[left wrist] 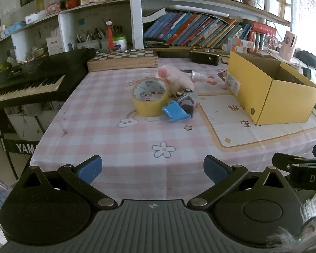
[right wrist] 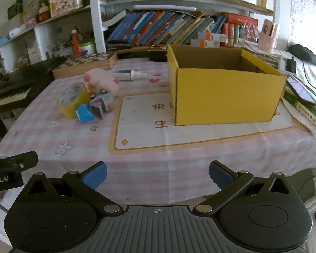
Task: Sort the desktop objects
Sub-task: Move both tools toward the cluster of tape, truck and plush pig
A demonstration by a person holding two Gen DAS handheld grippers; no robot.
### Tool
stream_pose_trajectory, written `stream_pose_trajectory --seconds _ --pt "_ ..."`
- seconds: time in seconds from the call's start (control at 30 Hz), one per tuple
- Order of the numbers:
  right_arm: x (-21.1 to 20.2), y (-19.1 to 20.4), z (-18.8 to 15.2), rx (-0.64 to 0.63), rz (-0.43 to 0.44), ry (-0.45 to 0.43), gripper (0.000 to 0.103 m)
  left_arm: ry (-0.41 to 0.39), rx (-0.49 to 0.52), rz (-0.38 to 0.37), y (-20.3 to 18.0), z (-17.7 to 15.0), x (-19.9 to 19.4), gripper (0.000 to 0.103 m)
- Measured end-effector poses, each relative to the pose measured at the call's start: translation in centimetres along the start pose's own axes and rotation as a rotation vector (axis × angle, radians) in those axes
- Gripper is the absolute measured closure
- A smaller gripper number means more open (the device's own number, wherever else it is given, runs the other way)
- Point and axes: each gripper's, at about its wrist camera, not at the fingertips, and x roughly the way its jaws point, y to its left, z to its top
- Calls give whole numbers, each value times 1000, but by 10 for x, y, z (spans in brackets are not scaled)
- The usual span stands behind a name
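Note:
A yellow tape roll (left wrist: 150, 98) (right wrist: 73, 102) stands on edge mid-table. Leaning on it are a pink plush toy (left wrist: 177, 80) (right wrist: 102, 82), a small grey toy car (left wrist: 187, 101) (right wrist: 102, 104) and a blue packet (left wrist: 176, 111) (right wrist: 84, 113). Behind them lies a dark tube with a white tip (left wrist: 191, 73) (right wrist: 128, 74). An open yellow cardboard box (left wrist: 267, 88) (right wrist: 225, 92) stands to the right. My left gripper (left wrist: 152, 168) and right gripper (right wrist: 158, 174) both hover open over the table's near edge, well short of the pile, holding nothing.
A pink checked tablecloth (left wrist: 107, 130) covers the table. A chessboard box (left wrist: 124, 60) sits at the back, a black keyboard (left wrist: 25, 84) to the left, bookshelves (left wrist: 200, 31) behind, and books and papers (right wrist: 305, 107) right of the box.

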Motion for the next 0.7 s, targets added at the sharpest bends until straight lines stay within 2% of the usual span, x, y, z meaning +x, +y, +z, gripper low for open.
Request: stream_pose_trajectory --seconds 0.47,0.7 --pt "8 25 7 -44 63 15 0 1 -60 10 27 0 1 0" --pt "14 42 11 -91 109 27 0 6 -95 41 41 0 1 0"
